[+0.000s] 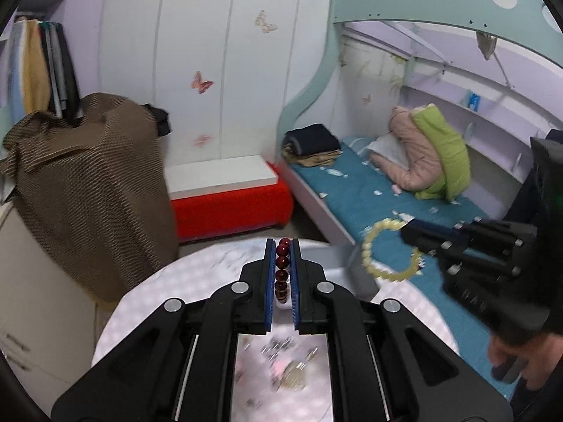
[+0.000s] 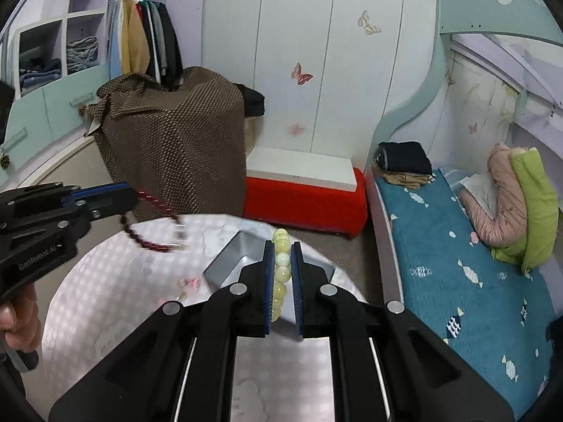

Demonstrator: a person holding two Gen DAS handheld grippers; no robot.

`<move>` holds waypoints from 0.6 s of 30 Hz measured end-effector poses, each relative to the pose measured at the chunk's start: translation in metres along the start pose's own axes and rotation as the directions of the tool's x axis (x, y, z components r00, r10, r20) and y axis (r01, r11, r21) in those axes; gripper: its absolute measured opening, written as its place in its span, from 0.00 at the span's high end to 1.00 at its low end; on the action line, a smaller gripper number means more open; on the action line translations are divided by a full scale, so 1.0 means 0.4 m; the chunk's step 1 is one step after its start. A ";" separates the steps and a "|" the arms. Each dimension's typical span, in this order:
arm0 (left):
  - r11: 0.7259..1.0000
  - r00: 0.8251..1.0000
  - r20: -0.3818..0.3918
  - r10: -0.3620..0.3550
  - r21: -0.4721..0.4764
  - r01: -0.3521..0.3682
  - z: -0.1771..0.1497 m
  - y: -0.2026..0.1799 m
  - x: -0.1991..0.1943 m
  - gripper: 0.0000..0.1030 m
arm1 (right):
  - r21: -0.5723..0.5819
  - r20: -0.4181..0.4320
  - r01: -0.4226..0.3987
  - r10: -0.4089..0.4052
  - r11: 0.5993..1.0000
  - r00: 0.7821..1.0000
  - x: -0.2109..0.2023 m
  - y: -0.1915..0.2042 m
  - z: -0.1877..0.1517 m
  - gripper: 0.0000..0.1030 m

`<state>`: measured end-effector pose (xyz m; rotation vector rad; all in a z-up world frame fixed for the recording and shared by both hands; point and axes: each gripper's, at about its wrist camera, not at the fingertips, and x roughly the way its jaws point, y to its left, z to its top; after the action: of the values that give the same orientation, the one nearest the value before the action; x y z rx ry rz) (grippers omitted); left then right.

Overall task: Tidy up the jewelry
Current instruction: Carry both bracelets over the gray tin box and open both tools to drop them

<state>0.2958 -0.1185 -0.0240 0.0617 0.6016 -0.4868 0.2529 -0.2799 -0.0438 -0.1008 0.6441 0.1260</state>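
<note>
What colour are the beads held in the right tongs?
Pale yellow bracelet in the right tongs; right wrist view shows it best.

Below you is a round table with a pale, glossy patterned top [image 2: 105,302]. On its far side, near the edge, sits a shallow rectangular metallic tray [image 2: 228,256]. Near you on the tabletop lie a few small blurred items [image 1: 285,369]; you cannot tell what they are. To the right stands a bed with a teal fish-print cover [image 2: 457,281], carrying folded dark and tan clothes [image 2: 404,165] at its far end and rolled pink and green bedding [image 2: 510,204].
</note>
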 end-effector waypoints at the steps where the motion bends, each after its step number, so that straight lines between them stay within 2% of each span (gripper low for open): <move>1: 1.000 1.000 -0.003 -0.008 0.001 0.008 0.016 -0.010 0.022 0.93 | 0.005 -0.002 0.001 -0.001 1.000 1.000 0.006 -0.007 0.007 0.92; 6: 0.999 0.997 -0.061 -0.050 -0.025 0.048 0.051 -0.028 0.132 0.93 | 0.036 -0.018 -0.008 0.008 0.999 1.000 0.045 -0.036 0.027 0.92; 11: 0.994 0.984 -0.153 -0.090 -0.074 0.080 0.044 -0.019 0.250 0.93 | 0.069 -0.079 -0.030 0.035 0.997 0.996 0.125 -0.054 0.022 0.92; 18: 0.991 0.968 -0.228 -0.105 -0.100 0.085 0.020 -0.006 0.323 0.92 | 0.125 -0.157 -0.055 0.074 0.991 0.985 0.195 -0.076 -0.004 0.91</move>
<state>0.3912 -0.1764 -0.0893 0.0046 0.8594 -0.5493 0.3184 -0.3036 -0.0904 0.0264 0.8151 0.1422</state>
